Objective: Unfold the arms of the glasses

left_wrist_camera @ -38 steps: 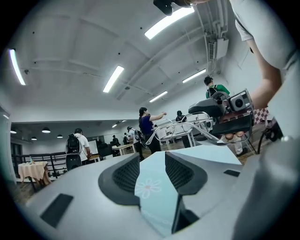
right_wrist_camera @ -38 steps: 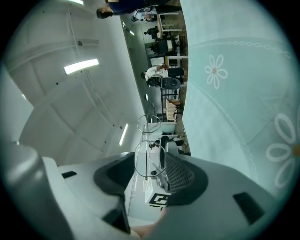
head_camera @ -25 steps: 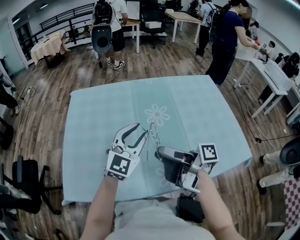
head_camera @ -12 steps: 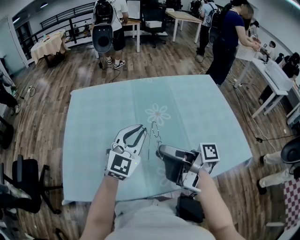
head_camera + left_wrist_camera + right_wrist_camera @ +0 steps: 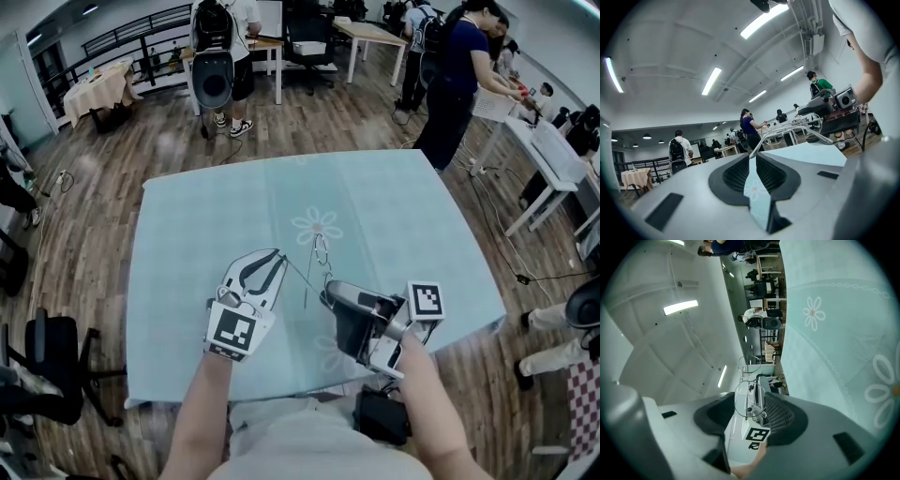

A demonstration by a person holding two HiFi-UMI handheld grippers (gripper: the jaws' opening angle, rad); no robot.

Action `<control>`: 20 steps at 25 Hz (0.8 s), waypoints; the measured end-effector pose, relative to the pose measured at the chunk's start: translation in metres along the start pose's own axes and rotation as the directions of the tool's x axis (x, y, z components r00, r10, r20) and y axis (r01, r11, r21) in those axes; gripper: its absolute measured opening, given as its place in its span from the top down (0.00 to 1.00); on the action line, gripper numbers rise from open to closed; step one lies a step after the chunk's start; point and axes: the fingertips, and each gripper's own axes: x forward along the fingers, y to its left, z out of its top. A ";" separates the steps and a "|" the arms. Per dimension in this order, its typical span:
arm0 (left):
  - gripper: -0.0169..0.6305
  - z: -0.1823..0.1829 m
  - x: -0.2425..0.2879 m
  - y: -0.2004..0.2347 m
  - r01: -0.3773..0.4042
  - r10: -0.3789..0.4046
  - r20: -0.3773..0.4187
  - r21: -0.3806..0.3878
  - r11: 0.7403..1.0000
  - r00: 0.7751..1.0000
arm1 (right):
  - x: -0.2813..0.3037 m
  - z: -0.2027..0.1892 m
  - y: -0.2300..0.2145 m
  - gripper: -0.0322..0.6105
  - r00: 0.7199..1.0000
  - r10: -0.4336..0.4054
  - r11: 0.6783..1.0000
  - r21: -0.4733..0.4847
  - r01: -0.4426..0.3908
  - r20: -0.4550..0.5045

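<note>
Left hand-held gripper (image 5: 280, 259): your jaws just closed and now pinch the glasses arm (image 5: 779, 131) tip.
Right hand-held gripper (image 5: 327, 292): you hold the glasses (image 5: 749, 398) front.
Worktop (image 5: 187, 234): under both.

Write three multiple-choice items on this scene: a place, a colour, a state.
1. Where are the glasses? A on the floor; B between the left gripper and the right gripper; C on a chair.
2. The tablecloth is: A red; B black; C pale blue-green.
3. The left gripper is: A shut on a glasses arm; B wide open, empty; C lying on the floor.
B: each gripper grips one end. C: seen in the head view. A: its jaws, having just closed, pinch the arm's tip.
</note>
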 end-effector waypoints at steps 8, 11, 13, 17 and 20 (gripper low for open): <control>0.89 0.000 -0.006 0.006 0.007 -0.006 -0.019 0.009 1.000 1.000 | 0.000 0.013 0.003 0.62 0.999 -0.006 1.000 -0.002 0.006 0.032; 0.89 -0.002 -0.010 0.006 0.016 -0.015 -0.033 0.015 1.000 0.999 | -0.002 0.020 0.000 0.62 0.998 -0.015 1.000 -0.007 0.016 0.057; 0.89 -0.003 -0.013 0.005 0.021 -0.021 -0.034 0.010 1.000 0.999 | -0.003 0.022 0.000 0.63 0.998 -0.016 1.000 -0.007 0.016 0.065; 0.89 -0.006 -0.022 0.002 0.029 -0.029 -0.036 0.005 1.000 0.999 | -0.004 0.019 -0.004 0.63 0.997 -0.015 1.000 -0.003 0.015 0.075; 0.89 -0.007 -0.026 0.001 0.041 -0.041 -0.039 0.001 0.999 0.998 | -0.006 0.022 -0.006 0.62 0.996 -0.018 1.000 -0.002 0.018 0.090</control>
